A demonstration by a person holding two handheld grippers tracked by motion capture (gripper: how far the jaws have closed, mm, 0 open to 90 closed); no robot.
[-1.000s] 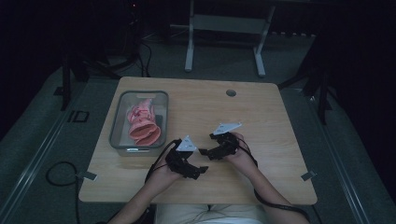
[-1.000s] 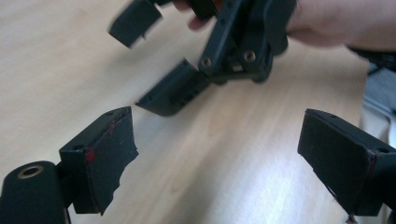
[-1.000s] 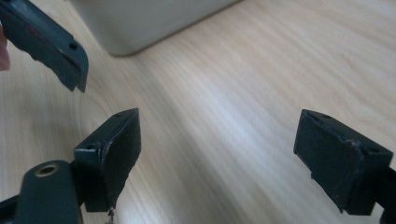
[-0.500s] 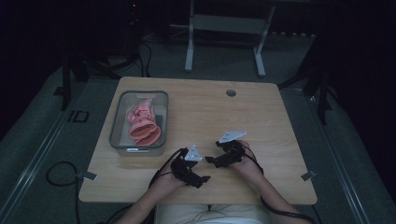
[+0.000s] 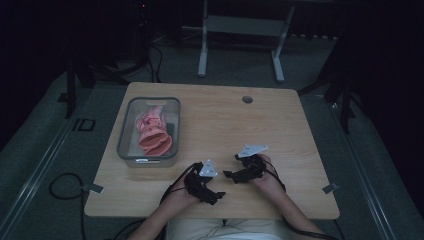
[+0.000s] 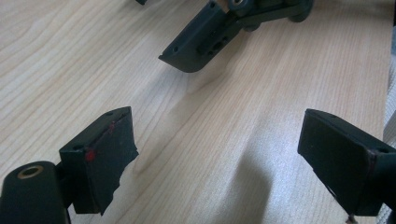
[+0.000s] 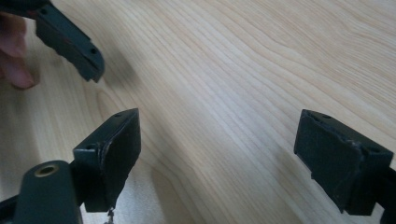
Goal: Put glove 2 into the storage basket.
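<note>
Both hands have drawn back toward the table's (image 5: 280, 125) six o'clock edge over the past second. The left claw (image 5: 216, 197), earlier level with the bin's (image 5: 125, 131) near wall, now sits lower in the high view, and the right claw (image 5: 229, 175) has followed, closing toward it.

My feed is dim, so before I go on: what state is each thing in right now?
Left tongs: open, empty, low over the table.
Right tongs: open, empty, low over the table.
Clear bin: upright, no lid, at the table's left.
Pink folded item: lying inside the bin, untouched.
</note>
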